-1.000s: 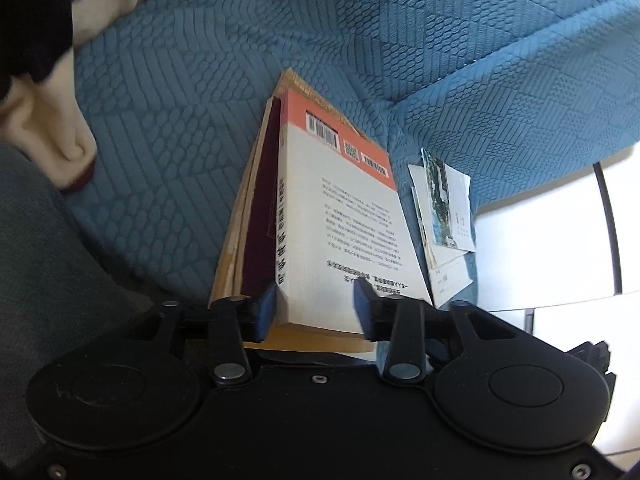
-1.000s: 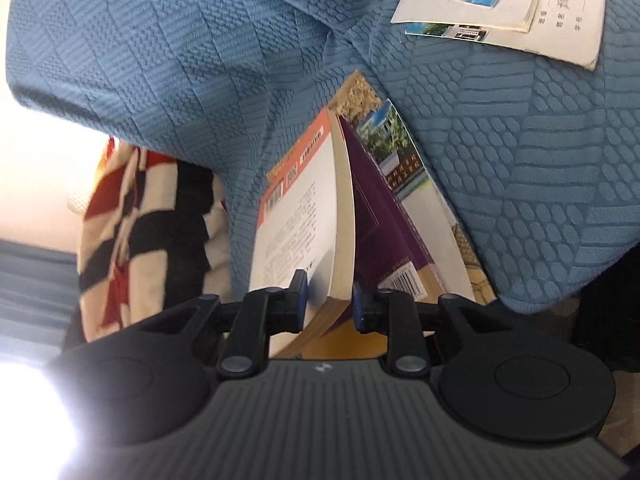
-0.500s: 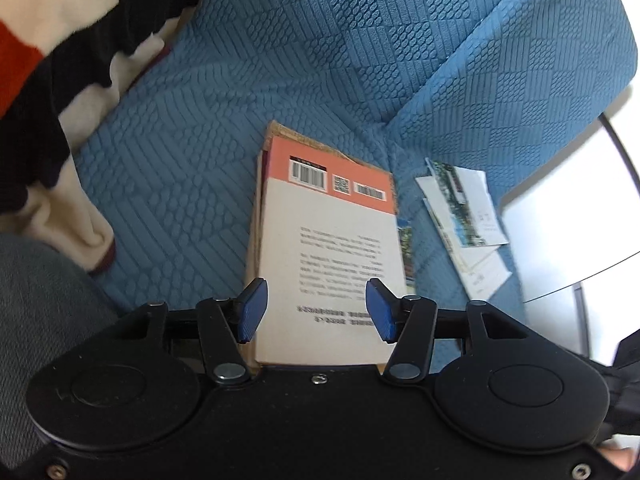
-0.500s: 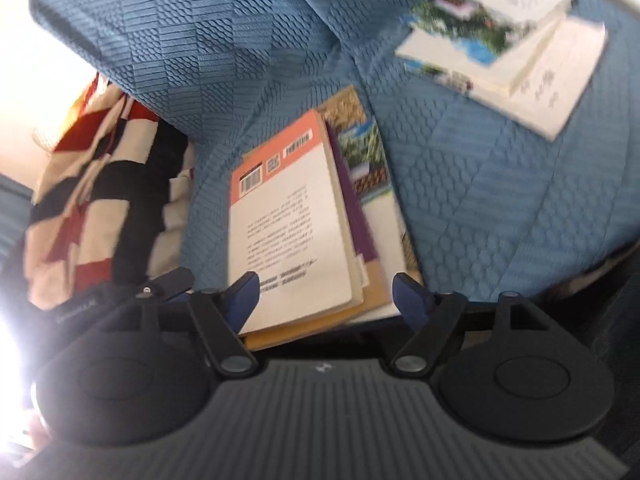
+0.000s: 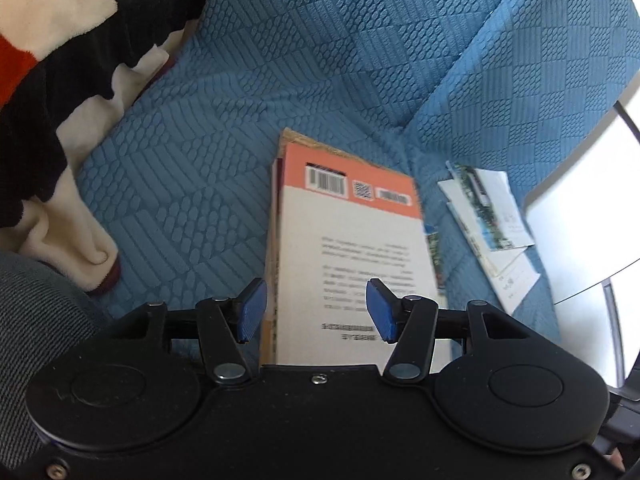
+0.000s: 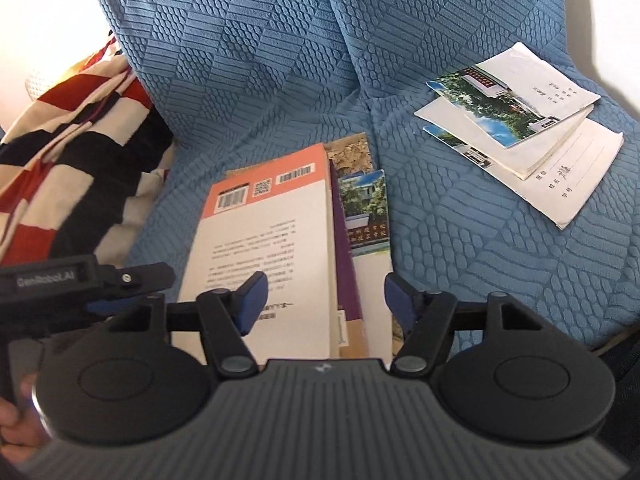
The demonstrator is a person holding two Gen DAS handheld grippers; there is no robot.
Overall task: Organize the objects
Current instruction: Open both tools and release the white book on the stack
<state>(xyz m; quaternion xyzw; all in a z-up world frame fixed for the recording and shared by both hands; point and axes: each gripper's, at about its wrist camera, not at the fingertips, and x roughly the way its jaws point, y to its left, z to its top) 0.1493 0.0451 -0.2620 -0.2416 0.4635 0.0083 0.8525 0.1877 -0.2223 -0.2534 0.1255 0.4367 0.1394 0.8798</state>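
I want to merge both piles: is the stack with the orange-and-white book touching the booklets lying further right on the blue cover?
Apart. The right wrist view shows a strip of bare blue cover between the book stack and the booklets.

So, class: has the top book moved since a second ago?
Yes. The book was propped on edge; now it lies flat on the stack, against the blue cover.

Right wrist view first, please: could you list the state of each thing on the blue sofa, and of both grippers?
Book stack: lying flat, closed, orange-and-white back cover on top.
Notebooks: loose overlapping pile, apart from the book stack.
Striped blanket: crumpled beside the book stack.
Right gripper: open, jaws have just been closing a little, pads off the books.
Left gripper: open, holding nothing.
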